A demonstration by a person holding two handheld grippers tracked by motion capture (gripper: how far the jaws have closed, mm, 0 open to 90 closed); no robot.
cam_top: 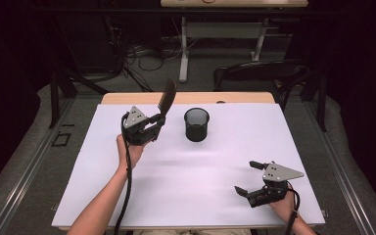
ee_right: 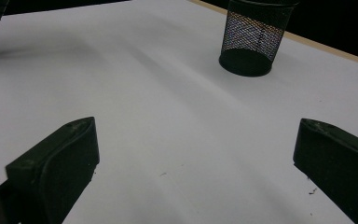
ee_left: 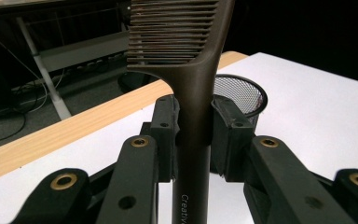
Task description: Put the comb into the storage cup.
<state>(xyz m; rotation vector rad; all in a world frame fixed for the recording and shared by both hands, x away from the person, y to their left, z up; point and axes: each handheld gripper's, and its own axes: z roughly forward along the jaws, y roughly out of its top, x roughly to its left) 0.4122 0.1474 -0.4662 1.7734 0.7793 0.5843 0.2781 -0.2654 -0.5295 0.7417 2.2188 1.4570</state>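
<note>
Two grippers: left gripper (cam_top: 157, 119) raised, fingers clamp comb (cam_top: 167, 98) upright nr mesh cup (cam_top: 197, 124); right gripper (cam_top: 248, 177) low, fingers apart.

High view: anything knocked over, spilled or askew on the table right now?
Nothing stands out. The mesh cup stands upright on the white table, apart from both tools. The left tool grips the dark comb by its handle, teeth end up. The right tool is open above the table.

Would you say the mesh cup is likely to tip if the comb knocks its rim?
Probably yes: the cup is open wire mesh, so likely light, and it stands taller than its base. The comb looks stiff, so a knock would carry.
</note>
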